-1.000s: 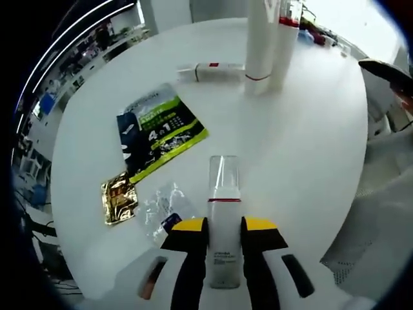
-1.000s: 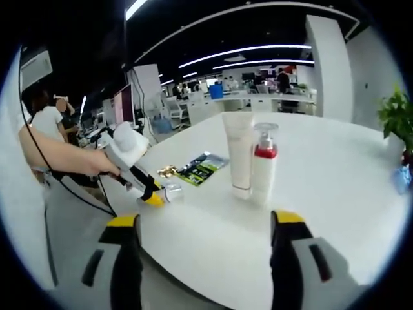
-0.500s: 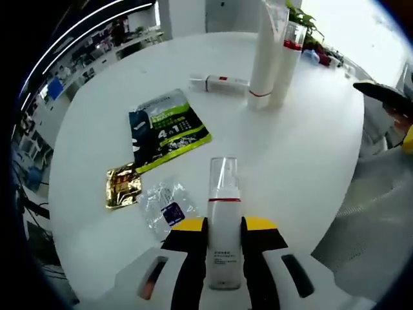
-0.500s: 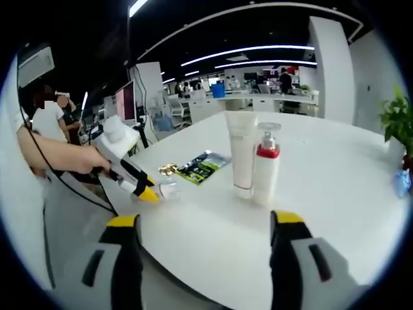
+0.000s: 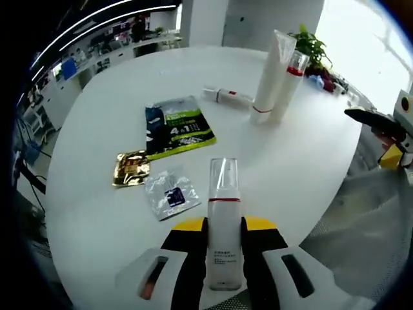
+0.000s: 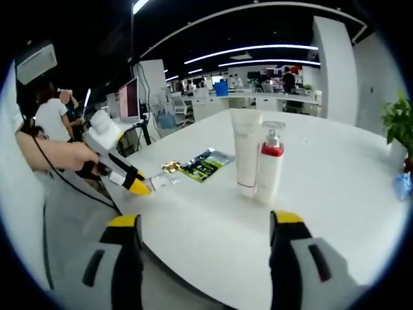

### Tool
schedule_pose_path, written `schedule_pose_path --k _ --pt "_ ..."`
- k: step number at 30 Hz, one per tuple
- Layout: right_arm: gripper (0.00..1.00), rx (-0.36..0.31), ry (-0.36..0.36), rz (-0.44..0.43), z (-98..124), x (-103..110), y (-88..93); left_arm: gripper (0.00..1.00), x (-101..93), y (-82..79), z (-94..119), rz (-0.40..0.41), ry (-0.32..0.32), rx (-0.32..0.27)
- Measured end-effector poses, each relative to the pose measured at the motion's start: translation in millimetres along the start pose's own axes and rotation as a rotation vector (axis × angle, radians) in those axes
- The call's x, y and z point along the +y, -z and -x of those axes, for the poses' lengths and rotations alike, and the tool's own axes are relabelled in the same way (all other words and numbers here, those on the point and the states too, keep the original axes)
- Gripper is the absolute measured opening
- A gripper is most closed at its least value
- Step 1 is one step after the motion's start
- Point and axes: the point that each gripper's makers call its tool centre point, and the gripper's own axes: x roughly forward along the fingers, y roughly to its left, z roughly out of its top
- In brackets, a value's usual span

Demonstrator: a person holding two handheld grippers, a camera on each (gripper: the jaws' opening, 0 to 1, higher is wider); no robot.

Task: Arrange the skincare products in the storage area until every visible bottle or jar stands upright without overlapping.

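My left gripper [image 5: 224,227] is shut on a white bottle [image 5: 224,219] with a clear cap and a red band, held over the near edge of the round white table [image 5: 116,239]. A tall white tube [image 5: 272,74] and a pump bottle [image 5: 289,84] with a red collar stand upright side by side at the far side. A small white tube [image 5: 227,97] with a red band lies flat to their left. My right gripper [image 6: 205,221] is open off the table's edge, facing the tall tube [image 6: 246,152] and pump bottle [image 6: 270,161]. The left gripper [image 6: 129,182] shows at the left there.
A dark and green sachet [image 5: 177,126], a gold sachet [image 5: 132,168] and a clear sachet [image 5: 171,194] lie flat on the table's left half. A potted plant [image 6: 400,119] stands at the far right edge. A person's hand [image 6: 61,155] holds the left gripper.
The left gripper has drawn back and up from the table with the bottle still held, so more of the table shows. The right gripper stays open and nearly still.
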Motion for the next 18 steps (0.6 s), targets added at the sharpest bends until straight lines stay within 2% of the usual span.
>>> schedule_pose_path --k 5,13,18 --pt "0.82 0.001 -0.004 0.003 0 1 0.7 0.17 -7.8 -20.7 12 -0.007 0.006 -0.063" --pt "0.82 0.006 -0.031 0.017 1 8 0.5 0.17 -46.4 -47.9 33 -0.015 0.091 -0.181" --pt "0.82 0.021 -0.05 0.033 0 13 2.0 0.17 -64.4 -57.4 47 -0.021 0.124 -0.224"
